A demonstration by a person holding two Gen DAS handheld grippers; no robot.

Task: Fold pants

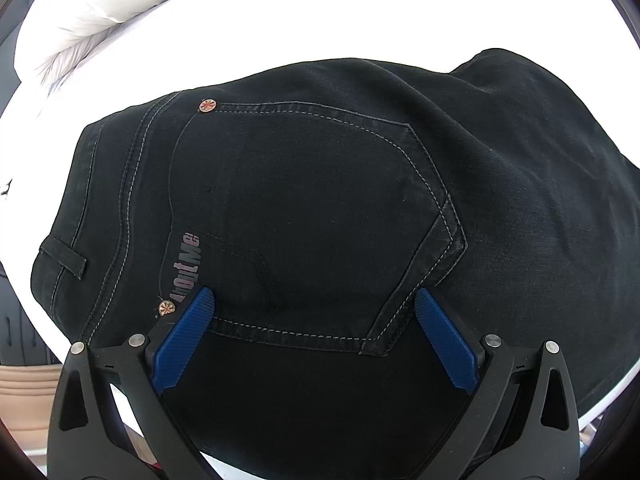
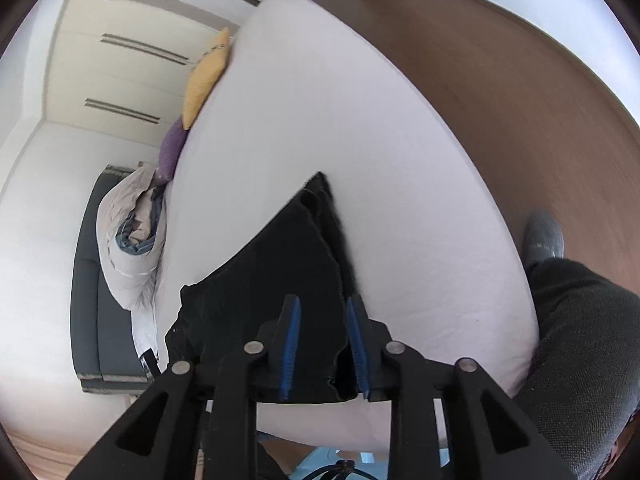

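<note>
Black jeans (image 1: pixel 320 200) lie on a white bed (image 1: pixel 280 20), back pocket up, waistband to the left. My left gripper (image 1: pixel 314 304) is open just above the pocket's lower edge, its blue pads (image 1: pixel 184 340) wide apart and holding nothing. In the right wrist view the jeans (image 2: pixel 272 280) hang folded between the blue pads (image 2: pixel 290 344) of my right gripper (image 2: pixel 323 312). The jaws stand narrowly apart around a thick fold of denim, whose edge shows between them.
A rumpled duvet (image 1: pixel 92 12) lies at the bed's far left; it also shows in the right wrist view (image 2: pixel 132 248). Yellow (image 2: pixel 206 76) and purple (image 2: pixel 172 148) cushions sit on the bed's edge. A person's leg (image 2: pixel 580 340) stands at the right on brown floor (image 2: pixel 520 80).
</note>
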